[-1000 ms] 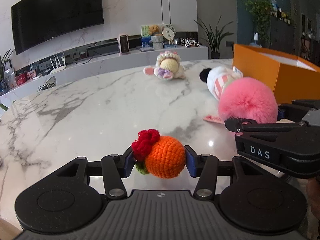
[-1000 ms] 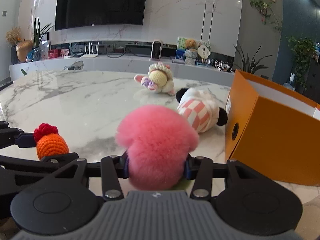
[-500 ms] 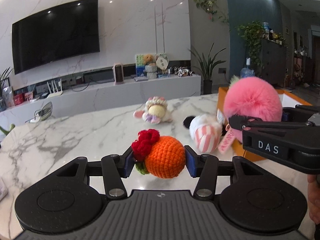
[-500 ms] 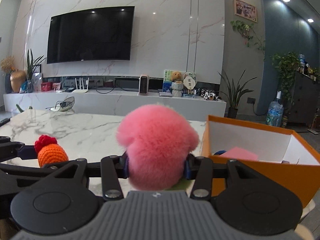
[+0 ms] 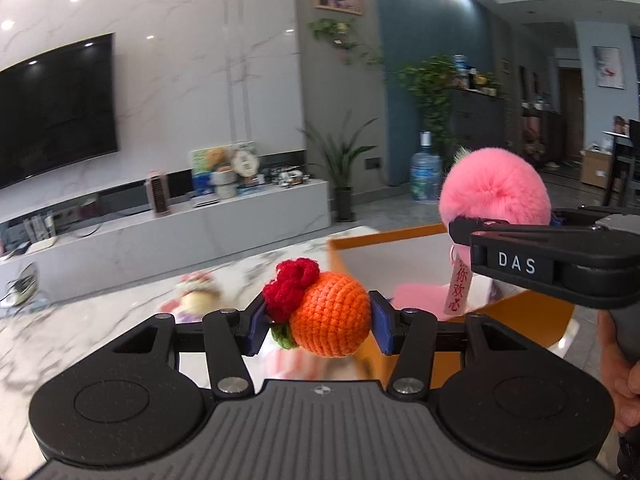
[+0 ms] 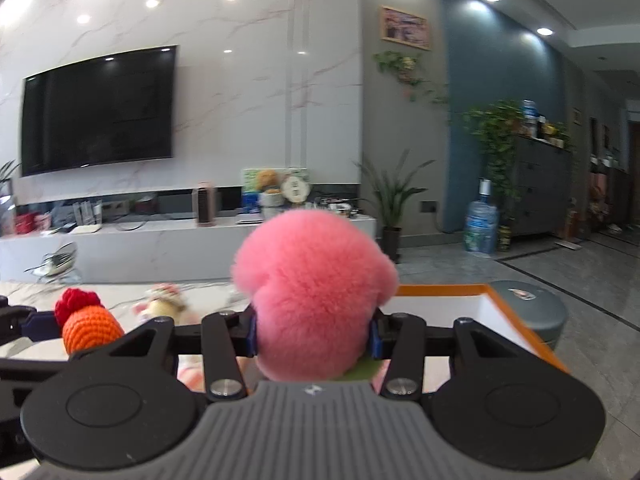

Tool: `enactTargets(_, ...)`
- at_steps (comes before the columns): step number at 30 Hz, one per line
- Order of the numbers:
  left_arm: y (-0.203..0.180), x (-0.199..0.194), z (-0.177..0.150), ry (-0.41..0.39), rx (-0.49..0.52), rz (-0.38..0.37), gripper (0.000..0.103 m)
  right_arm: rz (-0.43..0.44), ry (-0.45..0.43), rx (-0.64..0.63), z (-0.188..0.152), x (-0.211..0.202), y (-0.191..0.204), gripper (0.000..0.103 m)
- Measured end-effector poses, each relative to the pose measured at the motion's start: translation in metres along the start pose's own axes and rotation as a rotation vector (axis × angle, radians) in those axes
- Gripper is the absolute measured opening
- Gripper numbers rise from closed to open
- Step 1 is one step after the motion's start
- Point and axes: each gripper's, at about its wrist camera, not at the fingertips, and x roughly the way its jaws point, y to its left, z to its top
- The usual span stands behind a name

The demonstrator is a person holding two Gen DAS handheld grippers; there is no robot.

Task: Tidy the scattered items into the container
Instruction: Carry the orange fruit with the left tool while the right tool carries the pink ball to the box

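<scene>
My left gripper [image 5: 320, 320] is shut on an orange crocheted ball [image 5: 330, 314] with a red top, held in the air beside the near left corner of the orange box [image 5: 404, 236]. My right gripper [image 6: 314, 334] is shut on a fluffy pink pompom [image 6: 314, 296]; the pompom [image 5: 494, 190] hangs above the box's white inside, a pink tag [image 5: 458, 290] dangling under it. The box [image 6: 528, 334] lies below and to the right of the pompom in the right wrist view, where the orange ball [image 6: 90, 326] shows at the left.
A small crocheted doll [image 5: 196, 300] lies on the marble table [image 5: 80, 320] behind the ball, blurred. A pink-and-white plush [image 5: 292, 360] sits low behind the left fingers. A hand [image 5: 624, 380] holds the right gripper. A grey stool [image 6: 532, 312] stands beyond the box.
Both grippers have risen and swung right with their toys. The view has lifted off the table; the box's open top now lies under the pompom.
</scene>
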Motion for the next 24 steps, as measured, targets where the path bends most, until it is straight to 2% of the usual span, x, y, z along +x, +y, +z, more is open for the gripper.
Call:
enactTargets(10, -0.051, 0.077, 0.029, 0.014, 0.046, -0.115, 0.059, -0.148, 0.023, 0.014, 0.011, 0.047, -0.079, 0.050)
enactTargets(16, -0.085, 0.116, 0.029, 0.051, 0.100, -0.165, 0.059, -0.157, 0.121, 0.006, -0.002, 0.081, -0.108, 0.050)
enactTargets(24, -0.104, 0.140, 0.014, 0.130, 0.102, -0.151, 0.059, -0.108, 0.236, 0.049, -0.021, 0.111, -0.130, 0.050)
